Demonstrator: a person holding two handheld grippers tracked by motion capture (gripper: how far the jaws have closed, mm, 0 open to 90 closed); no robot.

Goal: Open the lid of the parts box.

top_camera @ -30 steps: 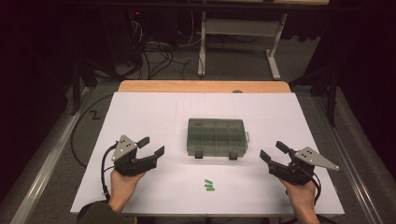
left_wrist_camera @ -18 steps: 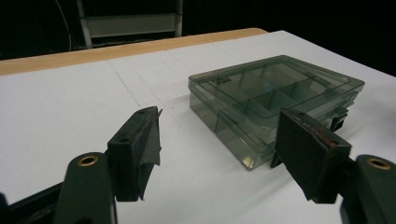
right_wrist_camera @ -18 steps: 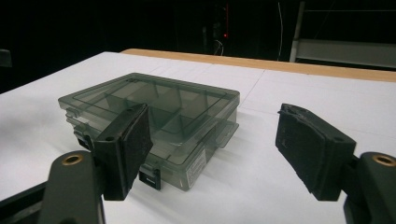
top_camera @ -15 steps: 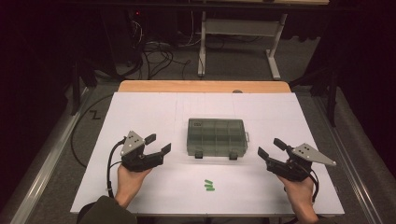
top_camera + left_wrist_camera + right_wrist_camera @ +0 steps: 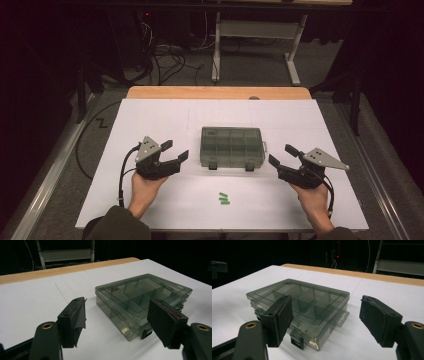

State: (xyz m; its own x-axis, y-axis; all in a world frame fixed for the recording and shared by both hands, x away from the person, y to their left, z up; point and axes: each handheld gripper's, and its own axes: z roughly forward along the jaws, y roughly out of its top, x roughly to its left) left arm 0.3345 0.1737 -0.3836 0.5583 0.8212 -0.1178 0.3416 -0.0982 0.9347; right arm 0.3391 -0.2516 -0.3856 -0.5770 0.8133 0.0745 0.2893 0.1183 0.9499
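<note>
On the left side of the white table top (image 5: 150, 120), the left gripper (image 5: 175, 151) is held in the person's left hand (image 5: 142, 187). Its 2 black jaws stand wide apart and hold nothing. They point toward the left end of the box, near it but not touching. In the left gripper view the box shows between and behind the jaws.

In the middle of the table lies the flat, clear grey plastic box with inner compartments (image 5: 232, 146). Its lid is closed, and the 2 dark latches (image 5: 213, 165) on its near edge are down. The compartments look empty, as far as I can see.

Just in front of the box, nearer the person, lie 3 small green pieces (image 5: 223, 198) close together on the white surface.

On the right, the right gripper (image 5: 282, 155) is held in the right hand (image 5: 315, 202). Its jaws are also wide apart and empty, pointing at the right end of the box without touching.
</note>
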